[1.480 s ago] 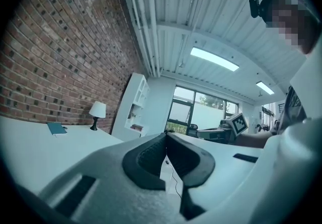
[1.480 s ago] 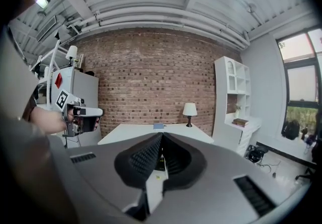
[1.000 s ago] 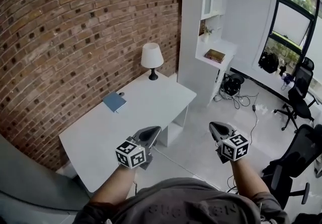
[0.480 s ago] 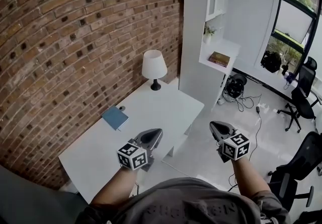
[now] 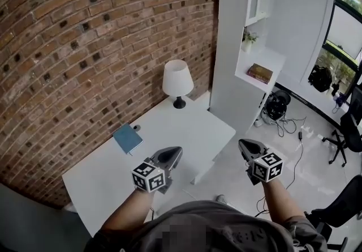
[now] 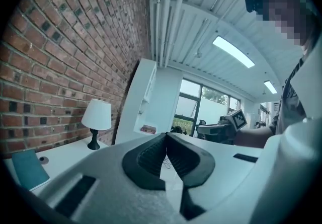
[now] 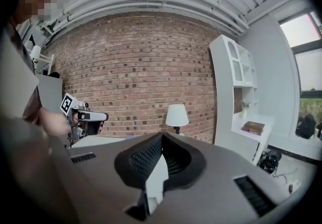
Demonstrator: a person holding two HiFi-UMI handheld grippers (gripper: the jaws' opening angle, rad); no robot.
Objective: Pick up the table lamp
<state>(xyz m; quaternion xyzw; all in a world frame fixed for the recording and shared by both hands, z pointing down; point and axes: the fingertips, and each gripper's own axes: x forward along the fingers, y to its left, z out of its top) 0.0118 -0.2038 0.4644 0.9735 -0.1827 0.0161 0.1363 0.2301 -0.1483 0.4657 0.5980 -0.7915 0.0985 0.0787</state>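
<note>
Table lamp (image 5: 177, 82) well beyond L gripper (image 5: 176, 152), R gripper (image 5: 242, 144).

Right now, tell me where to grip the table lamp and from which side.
Probably take the table lamp by its thin dark stem, under the shade, coming level from the desk's open front: the shade flares wide and the brick wall backs it.

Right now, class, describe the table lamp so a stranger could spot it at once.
Find the brick wall, then the white desk against it. At the desk's far end, near the tall white shelf unit, stands the table lamp. It alone stands upright, with a white shade on a dark base; the blue notebook lies flat.
</note>
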